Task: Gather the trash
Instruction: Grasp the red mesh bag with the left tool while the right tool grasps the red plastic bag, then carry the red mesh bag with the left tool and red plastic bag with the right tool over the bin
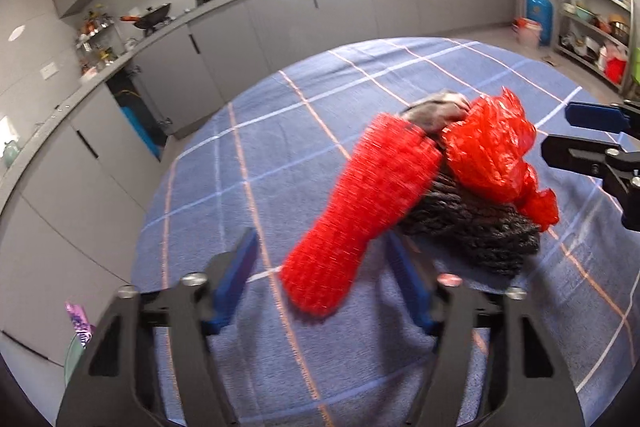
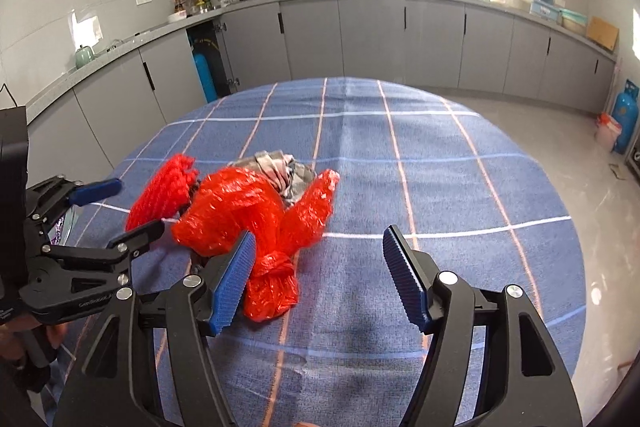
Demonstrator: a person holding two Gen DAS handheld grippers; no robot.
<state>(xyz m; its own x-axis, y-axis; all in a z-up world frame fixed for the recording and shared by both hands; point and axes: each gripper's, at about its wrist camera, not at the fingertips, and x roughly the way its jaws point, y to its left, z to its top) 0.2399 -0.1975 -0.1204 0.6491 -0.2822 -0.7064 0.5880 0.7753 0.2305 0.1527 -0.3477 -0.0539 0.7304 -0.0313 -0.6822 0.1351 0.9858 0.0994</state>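
The left gripper point(image 1: 320, 279) points down at a slant, its two blue pads apart. The right gripper point(image 2: 320, 275) tilts down the same way, pads wide, with nothing pressed between them.

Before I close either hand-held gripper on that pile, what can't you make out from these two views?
- Red mesh: motion-blurred in the left wrist view; contact with the left hand-held gripper unclear.
- Dark knit bundle: mostly covered by the red plastic bag.
- Grey crumpled item: half hidden behind the bag.
- Right hand-held gripper: open; its left pad overlaps the bag's knot, touch uncertain.
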